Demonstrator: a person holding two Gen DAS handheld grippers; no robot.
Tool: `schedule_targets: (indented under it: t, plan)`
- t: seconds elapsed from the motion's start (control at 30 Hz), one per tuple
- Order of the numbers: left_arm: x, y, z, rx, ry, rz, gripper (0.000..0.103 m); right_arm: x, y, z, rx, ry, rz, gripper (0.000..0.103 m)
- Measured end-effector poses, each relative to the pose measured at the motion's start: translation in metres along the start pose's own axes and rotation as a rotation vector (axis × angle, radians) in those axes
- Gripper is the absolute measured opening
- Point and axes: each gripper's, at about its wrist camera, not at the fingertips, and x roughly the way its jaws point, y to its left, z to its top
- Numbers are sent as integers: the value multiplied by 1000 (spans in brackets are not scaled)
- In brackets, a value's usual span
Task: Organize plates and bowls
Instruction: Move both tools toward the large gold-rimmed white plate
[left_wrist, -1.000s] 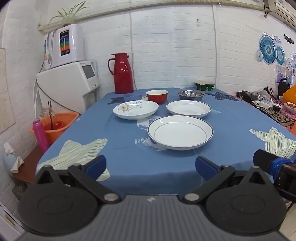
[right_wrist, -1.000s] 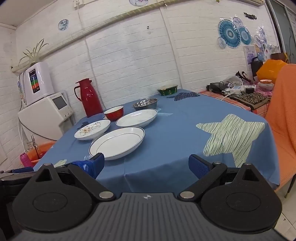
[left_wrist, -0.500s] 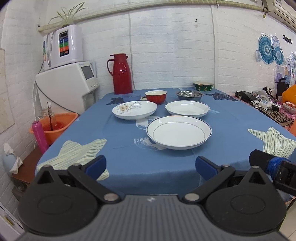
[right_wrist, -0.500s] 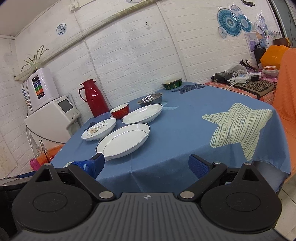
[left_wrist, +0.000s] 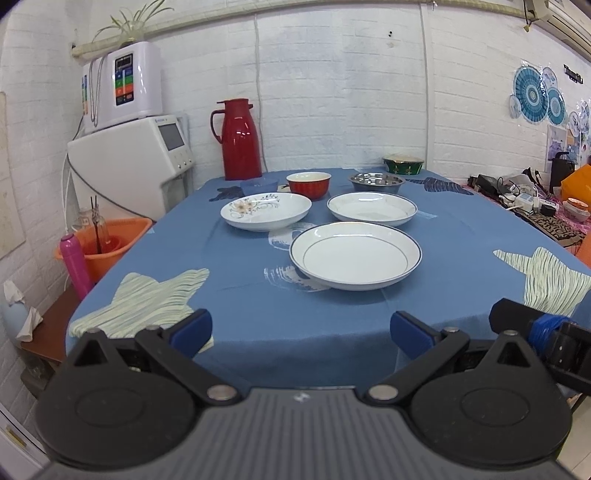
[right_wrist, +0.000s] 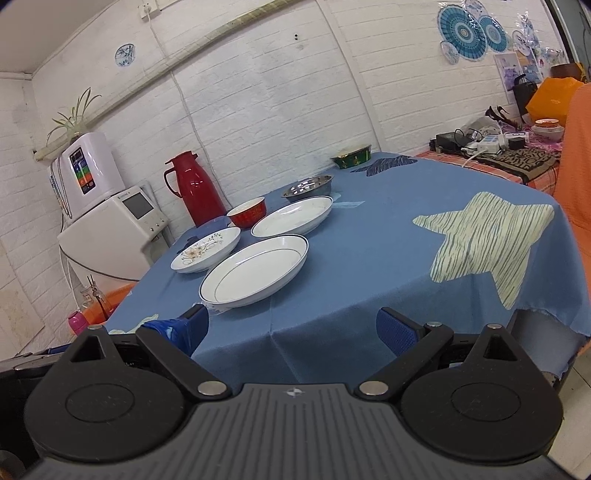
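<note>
Three plates, nothing stacked yet; left gripper (left_wrist: 301, 328) and right gripper (right_wrist: 291, 326) gape wide and empty. Probably the nearest plate (left_wrist: 355, 254) goes first.

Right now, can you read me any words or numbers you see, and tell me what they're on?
None can be read.
White machine: small logo above its screen, too blurred.
White box with coloured buttons: dark display, too small.
Black sign high on the wall: blurred.
Wall posters: blurred.
</note>
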Motion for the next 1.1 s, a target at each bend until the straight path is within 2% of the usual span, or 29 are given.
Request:
schedule_targets:
  t: [1.1]
  plan:
    - [7, 2, -1, 3, 25, -13, 102, 6, -1, 0, 15, 33, -2, 85]
